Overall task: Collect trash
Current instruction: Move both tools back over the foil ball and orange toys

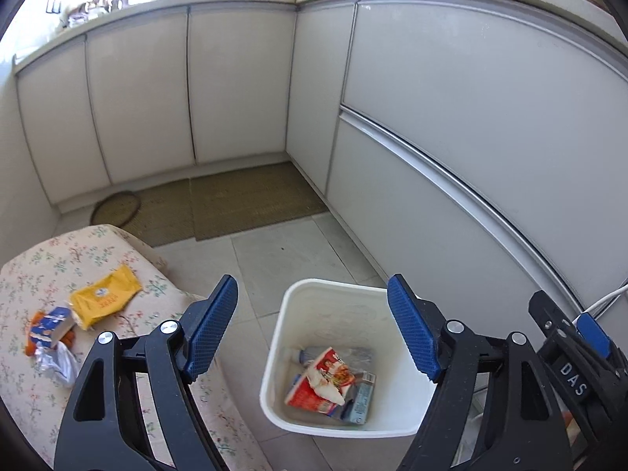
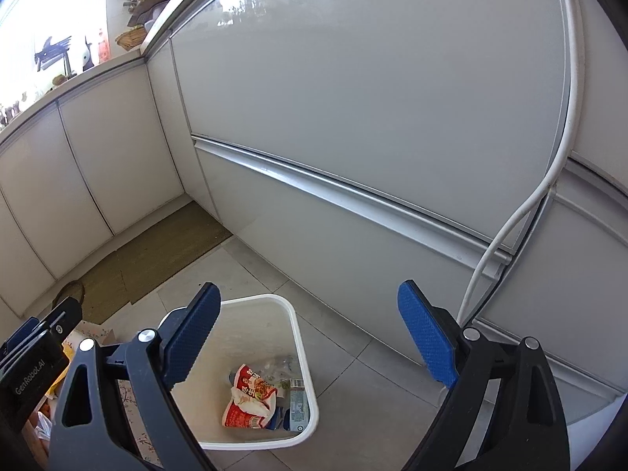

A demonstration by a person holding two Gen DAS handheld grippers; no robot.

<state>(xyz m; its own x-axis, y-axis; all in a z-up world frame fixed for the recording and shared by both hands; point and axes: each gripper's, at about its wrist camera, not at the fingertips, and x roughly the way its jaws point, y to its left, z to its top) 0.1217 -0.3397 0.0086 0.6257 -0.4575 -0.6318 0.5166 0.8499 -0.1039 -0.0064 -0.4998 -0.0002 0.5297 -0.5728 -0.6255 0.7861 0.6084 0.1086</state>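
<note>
Hovering over the white bin (image 1: 310, 314), the left gripper (image 1: 312, 329) has its blue pads spread wide w/ nothing between them; only the bin's open mouth shows in the gap. No earlier pic to compare.

Left wrist view: bin sits at approx 6 o'clock on the grey tile floor (image 1: 282, 251). Inside it, a crumpled red-and-white wrapper (image 1: 327, 380) lies on top, a small grey carton (image 1: 359, 400) just beside it at 4 o'clock, and a clear plastic bottle (image 1: 333, 353) behind at 12 o'clock. At 8–9 o'clock, a floral-cloth surface (image 1: 51, 259) carries trash not yet collected: a yellow packet (image 1: 104, 300), a blue-and-white carton (image 1: 53, 324) touching its lower left corner, orange bits under that, and a clear crumpled plastic piece (image 1: 59, 363) just below. Brown mat (image 1: 251, 200) at 12 o'clock against the white cabinets (image 1: 235, 86). Part of the right gripper (image 1: 577, 349) shows at 4 o'clock.

Right wrist view: right gripper (image 2: 310, 337) also spread wide, empty, pointing down twd the bin (image 2: 300, 337) and the floor beside it. Same red wrapper (image 2: 251, 396) visible in the bin at 6 o'clock. White cable (image 2: 565, 149) runs down the cabinet front at 2–4 o'clock. Left gripper's body (image 2: 35, 353) at 8 o'clock.
</note>
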